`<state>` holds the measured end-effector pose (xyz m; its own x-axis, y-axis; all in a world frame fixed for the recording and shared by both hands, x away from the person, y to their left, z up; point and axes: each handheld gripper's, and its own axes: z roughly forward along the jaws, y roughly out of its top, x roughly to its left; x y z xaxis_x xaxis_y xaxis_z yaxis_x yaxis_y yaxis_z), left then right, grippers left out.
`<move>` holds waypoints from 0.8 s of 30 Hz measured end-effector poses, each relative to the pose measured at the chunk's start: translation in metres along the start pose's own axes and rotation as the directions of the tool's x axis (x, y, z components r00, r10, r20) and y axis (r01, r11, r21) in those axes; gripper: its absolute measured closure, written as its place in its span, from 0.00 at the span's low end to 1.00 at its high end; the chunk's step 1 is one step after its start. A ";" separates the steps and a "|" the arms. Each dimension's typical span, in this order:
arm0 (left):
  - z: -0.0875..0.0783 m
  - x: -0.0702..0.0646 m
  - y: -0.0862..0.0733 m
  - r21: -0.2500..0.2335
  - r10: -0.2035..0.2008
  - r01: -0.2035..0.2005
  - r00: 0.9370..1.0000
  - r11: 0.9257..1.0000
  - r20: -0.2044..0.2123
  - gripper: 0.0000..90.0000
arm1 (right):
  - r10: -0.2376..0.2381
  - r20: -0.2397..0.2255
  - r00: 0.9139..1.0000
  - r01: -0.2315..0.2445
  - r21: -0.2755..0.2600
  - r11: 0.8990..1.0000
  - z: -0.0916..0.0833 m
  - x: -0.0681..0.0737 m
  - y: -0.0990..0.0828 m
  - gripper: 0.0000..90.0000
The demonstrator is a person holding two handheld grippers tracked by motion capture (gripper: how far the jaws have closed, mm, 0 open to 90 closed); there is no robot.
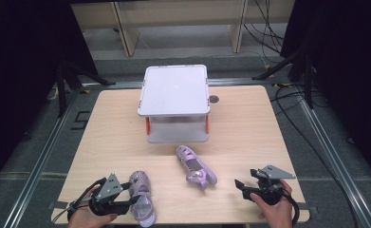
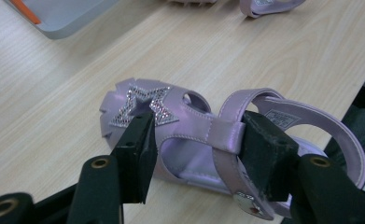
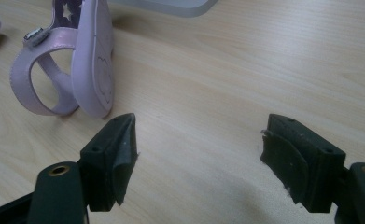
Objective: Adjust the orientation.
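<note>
A: L tool [image 2: 194,140] state?

B: Part open, straddling near sandal [image 2: 189,114]. One pad by the star on the toe, other at the ankle strap. No visible squeeze; looks loose, not gripped.

A: Sandal where?

B: Flat on the surface [image 1: 249,123], near-left corner, sole down. Toe toward rack [image 1: 173,90], heel toward the near edge.

A: Long axis vs tool?

B: Runs jaw to jaw. L tool in from the side, so the gap spans the sandal lengthwise, not across. Closing here prob. pinches toe cap to strap. Soft, could fold. Better w/ a quarter turn, or a bite on the strap alone.

A: R tool [image 3: 199,140]?

B: Wide, empty, over bare wood, near-right.

A: Far sandal [image 3: 94,56]?

B: Mid-surface, tipped on its edge, sole facing R tool. Ahead and to the left of it, apart. Well apart from near sandal too.

A: Nearer hand for that one?

B: R, judging by the high view. L busy anyway.

A: Rack?

B: Two tiers, far centre, nothing seen on top.
</note>
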<state>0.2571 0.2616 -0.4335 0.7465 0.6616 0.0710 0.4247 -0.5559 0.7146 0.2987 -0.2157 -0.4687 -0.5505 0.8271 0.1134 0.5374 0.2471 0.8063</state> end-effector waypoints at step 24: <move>0.017 -0.010 0.005 0.036 0.064 -0.063 0.998 0.997 -0.013 0.70 | 0.045 -0.020 0.999 -0.045 0.013 0.999 -0.001 0.000 -0.002 0.29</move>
<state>0.2604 0.2441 -0.4427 0.7655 0.6311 0.1255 0.3946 -0.6144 0.6833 0.2976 -0.2166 -0.4697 -0.5380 0.8274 0.1611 0.5698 0.2161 0.7929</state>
